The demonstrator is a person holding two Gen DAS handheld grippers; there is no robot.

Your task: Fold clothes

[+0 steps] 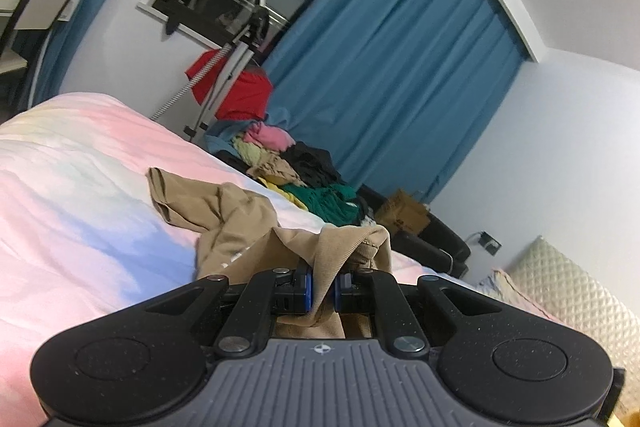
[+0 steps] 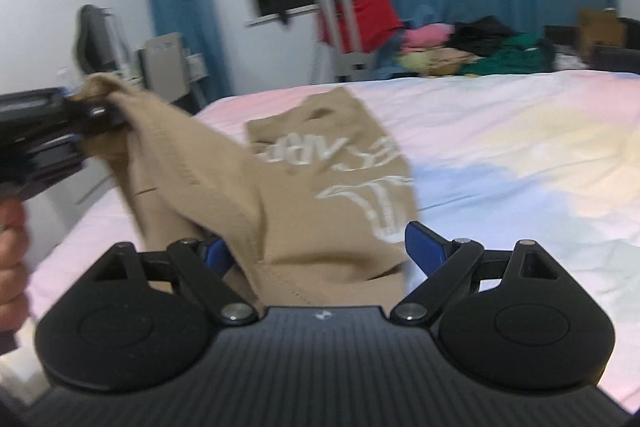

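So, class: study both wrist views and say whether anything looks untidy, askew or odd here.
Yes. The tan printed garment hangs crumpled, its white print upside down in the right wrist view. The left gripper pinches one edge, while the right gripper is open around it. Behind the pastel bed sheet, a heap of mixed clothes lies unfolded.

The soft tan shirt (image 2: pixel 332 195) has white letters and a white drawing on it. The bed sheet (image 1: pixel 80 187) is pink, pale blue, white and a bit yellow, like clouds. The long curtains (image 1: pixel 400 87) are blue. The black tongs (image 1: pixel 323 291) have blue pads (image 1: pixel 307 289). The clothes pile (image 1: pixel 304 171) is pink, green, black and yellow.
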